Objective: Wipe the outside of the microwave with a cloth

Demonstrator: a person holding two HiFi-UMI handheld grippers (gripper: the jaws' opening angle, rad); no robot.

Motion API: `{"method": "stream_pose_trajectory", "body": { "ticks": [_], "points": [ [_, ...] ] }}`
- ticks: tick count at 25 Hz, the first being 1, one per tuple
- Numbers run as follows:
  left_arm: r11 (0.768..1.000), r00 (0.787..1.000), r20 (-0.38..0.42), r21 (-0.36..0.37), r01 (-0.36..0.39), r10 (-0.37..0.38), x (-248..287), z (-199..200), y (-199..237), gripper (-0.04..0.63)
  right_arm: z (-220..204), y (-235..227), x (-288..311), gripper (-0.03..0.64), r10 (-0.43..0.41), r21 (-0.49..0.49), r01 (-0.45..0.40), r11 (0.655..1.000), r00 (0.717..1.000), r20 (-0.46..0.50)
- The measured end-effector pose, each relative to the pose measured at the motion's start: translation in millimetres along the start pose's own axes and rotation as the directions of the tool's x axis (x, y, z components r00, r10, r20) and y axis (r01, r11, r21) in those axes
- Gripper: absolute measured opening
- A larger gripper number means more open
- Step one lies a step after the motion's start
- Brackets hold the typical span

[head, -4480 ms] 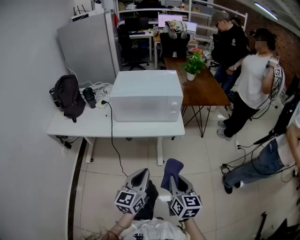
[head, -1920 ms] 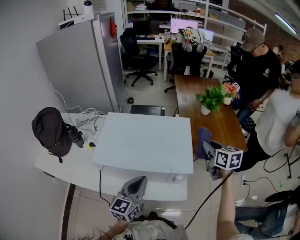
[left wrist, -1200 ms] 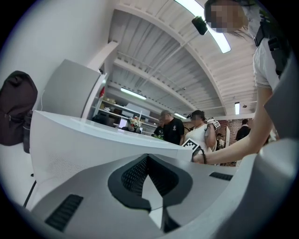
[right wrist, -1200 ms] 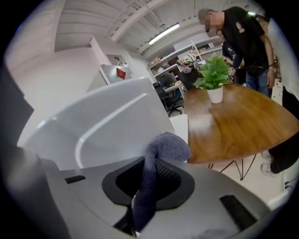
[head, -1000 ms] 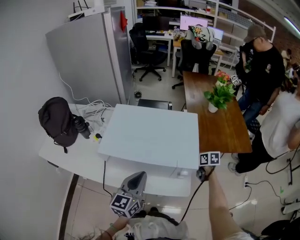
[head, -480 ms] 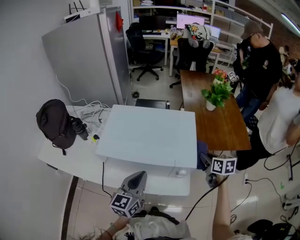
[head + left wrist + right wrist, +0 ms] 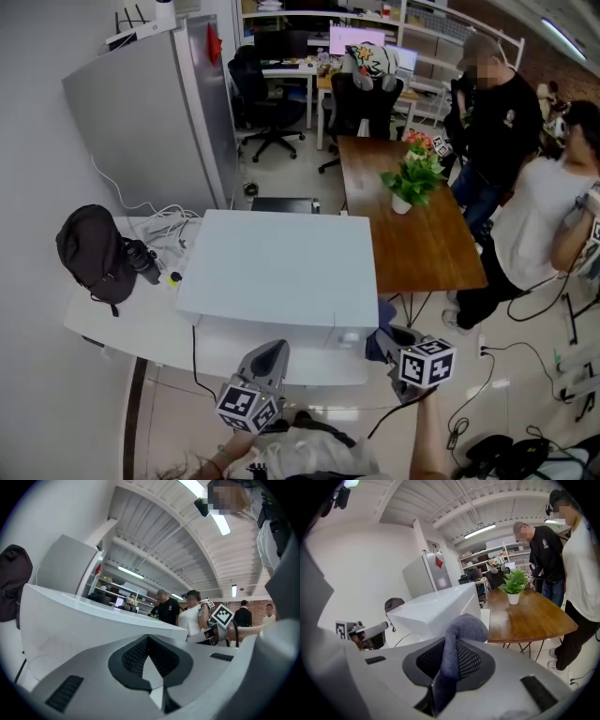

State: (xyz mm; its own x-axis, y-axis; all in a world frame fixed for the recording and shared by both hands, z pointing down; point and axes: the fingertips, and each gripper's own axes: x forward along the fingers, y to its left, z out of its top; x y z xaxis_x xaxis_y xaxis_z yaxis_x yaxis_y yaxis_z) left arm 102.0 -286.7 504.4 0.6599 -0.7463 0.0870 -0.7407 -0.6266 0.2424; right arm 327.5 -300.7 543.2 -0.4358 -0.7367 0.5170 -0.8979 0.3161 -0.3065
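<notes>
An office: desks, swivel chairs (image 7: 265,111), a monitor (image 7: 354,38) (shelves behind).

cloth (image 7: 377,345) partly behind right gripper (image 7: 394,339)

We see the microwave (image 7: 277,267) as a plain white box, standing squarely on the white bench (image 7: 117,323) with its front face turned toward us and its flat top bare. The cloth (image 7: 458,632) is blue-grey and soft, pinched between the fingers of the right gripper (image 7: 392,343). Its free end stands up and folds over in a rounded hump. It sits low beside the microwave's front right corner; we cannot tell whether it touches.
</notes>
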Motion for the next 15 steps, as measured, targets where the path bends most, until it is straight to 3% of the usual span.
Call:
{"method": "stream_pose_trajectory", "body": {
  "ticks": [10,15],
  "points": [
    [0.998,0.998,0.013,-0.013,-0.067,0.067,-20,-1,13,-0.014,-105,-50,83,0.071,0.014,0.180,0.015,0.983,0.987,-0.160],
    [0.995,0.994,0.034,-0.021,-0.101,0.102,-26,4,18,-0.014,-129,-61,102,0.071,0.000,0.227,0.046,0.973,0.980,-0.199]
  ]
}}
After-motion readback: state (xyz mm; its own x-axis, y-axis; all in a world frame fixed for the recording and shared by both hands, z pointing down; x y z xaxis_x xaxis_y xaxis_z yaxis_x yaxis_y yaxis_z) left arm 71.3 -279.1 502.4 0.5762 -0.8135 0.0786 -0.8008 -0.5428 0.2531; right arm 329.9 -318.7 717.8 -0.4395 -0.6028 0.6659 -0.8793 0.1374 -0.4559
